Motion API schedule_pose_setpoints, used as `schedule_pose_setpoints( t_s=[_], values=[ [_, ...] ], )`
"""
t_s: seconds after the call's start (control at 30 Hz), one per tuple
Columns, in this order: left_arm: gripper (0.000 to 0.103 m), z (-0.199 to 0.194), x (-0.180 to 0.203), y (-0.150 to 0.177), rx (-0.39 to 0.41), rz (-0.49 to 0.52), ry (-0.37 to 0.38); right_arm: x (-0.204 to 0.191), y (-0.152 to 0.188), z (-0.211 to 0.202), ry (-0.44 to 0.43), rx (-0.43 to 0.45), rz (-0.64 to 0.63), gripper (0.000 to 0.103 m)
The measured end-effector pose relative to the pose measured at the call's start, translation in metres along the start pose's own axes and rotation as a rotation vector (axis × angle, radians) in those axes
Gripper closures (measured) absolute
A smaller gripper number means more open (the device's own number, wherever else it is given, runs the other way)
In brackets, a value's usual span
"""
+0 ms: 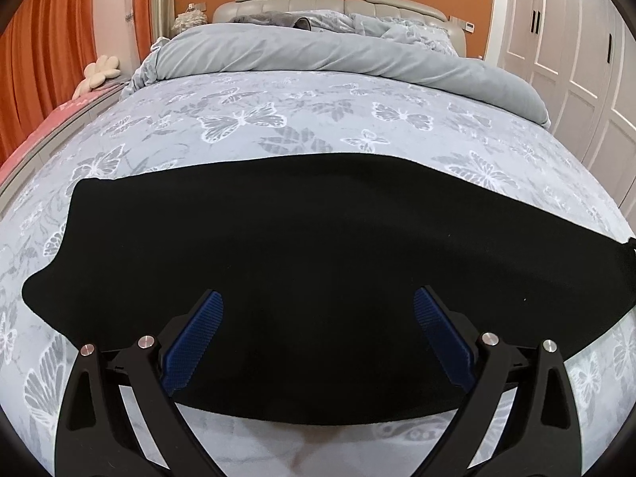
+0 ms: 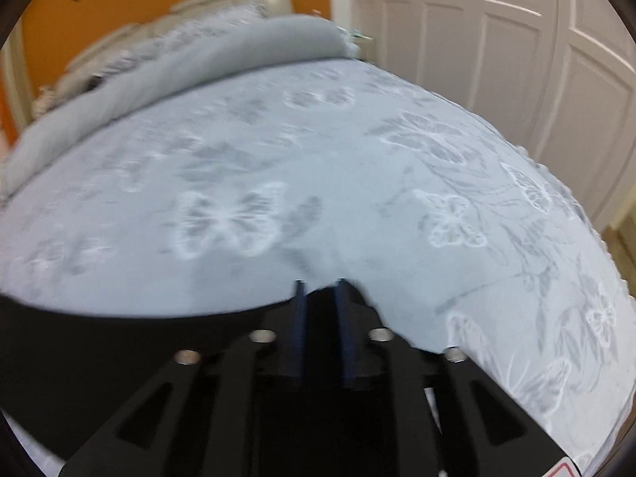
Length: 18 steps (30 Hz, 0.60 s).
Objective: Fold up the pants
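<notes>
Black pants lie flat in a long band across the butterfly-print bed sheet. My left gripper hovers over their near edge, its blue pads spread wide with nothing pinched. In the blurred right wrist view, the pants run off to the left. There my right gripper sits at the cloth's end. Its two blue pads stand a narrow gap apart, with black cloth showing between them but not squeezed.
A rolled grey duvet and a beige headboard lie at the bed's far end. White wardrobe doors stand to the right of the bed. Orange curtains hang on the left.
</notes>
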State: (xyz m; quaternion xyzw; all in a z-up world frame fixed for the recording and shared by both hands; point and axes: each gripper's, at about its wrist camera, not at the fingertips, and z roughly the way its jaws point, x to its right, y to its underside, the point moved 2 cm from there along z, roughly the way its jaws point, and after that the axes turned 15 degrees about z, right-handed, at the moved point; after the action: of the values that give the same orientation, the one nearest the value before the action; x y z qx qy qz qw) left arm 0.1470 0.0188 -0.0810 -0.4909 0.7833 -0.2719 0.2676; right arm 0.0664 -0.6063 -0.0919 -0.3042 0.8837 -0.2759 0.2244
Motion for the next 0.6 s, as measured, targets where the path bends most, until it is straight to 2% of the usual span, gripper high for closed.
schedule_pose_setpoints(
  t_s=[0.03, 0.07, 0.1, 0.17, 0.2, 0.23, 0.3, 0.33, 0.4, 0.43, 0.53, 0.6],
  values=[
    [0.008, 0.0, -0.001, 0.0, 0.002, 0.002, -0.008, 0.003, -0.001, 0.004, 0.029, 0.003, 0.012, 0.063],
    [0.008, 0.0, -0.001, -0.001, 0.006, 0.001, -0.012, 0.005, 0.0, 0.009, 0.043, 0.004, 0.016, 0.061],
    [0.008, -0.001, -0.001, -0.001, 0.009, 0.0, -0.011, 0.005, 0.002, 0.014, 0.034, 0.0, 0.011, 0.064],
    [0.008, 0.002, -0.001, -0.004, 0.013, 0.002, -0.012, 0.006, 0.007, 0.014, 0.031, 0.012, -0.016, 0.08],
    [0.008, 0.003, 0.0, -0.004, 0.01, 0.006, -0.012, 0.006, 0.006, 0.007, 0.015, 0.033, -0.027, 0.092],
    [0.008, 0.004, 0.001, -0.004, 0.007, 0.011, -0.013, 0.007, 0.002, -0.003, -0.014, 0.062, -0.024, 0.095],
    [0.008, 0.005, 0.003, -0.003, 0.004, 0.02, -0.01, 0.014, -0.005, -0.017, -0.038, 0.12, -0.009, 0.095],
    [0.008, 0.006, 0.005, -0.003, 0.005, 0.026, -0.009, 0.018, -0.006, -0.009, -0.013, 0.111, -0.014, 0.096],
    [0.008, 0.008, 0.008, -0.004, 0.0, 0.042, -0.016, 0.026, -0.001, 0.02, 0.02, 0.006, -0.016, 0.095],
    [0.008, 0.009, 0.01, -0.004, -0.003, 0.048, -0.013, 0.029, -0.003, 0.014, 0.0, 0.035, 0.005, 0.092],
    [0.008, 0.008, 0.012, -0.002, -0.006, 0.059, -0.015, 0.036, -0.006, -0.026, -0.087, 0.112, 0.107, 0.092],
    [0.008, 0.008, 0.012, -0.002, -0.005, 0.053, -0.011, 0.037, 0.003, -0.046, -0.125, 0.135, 0.101, 0.089]
  ],
)
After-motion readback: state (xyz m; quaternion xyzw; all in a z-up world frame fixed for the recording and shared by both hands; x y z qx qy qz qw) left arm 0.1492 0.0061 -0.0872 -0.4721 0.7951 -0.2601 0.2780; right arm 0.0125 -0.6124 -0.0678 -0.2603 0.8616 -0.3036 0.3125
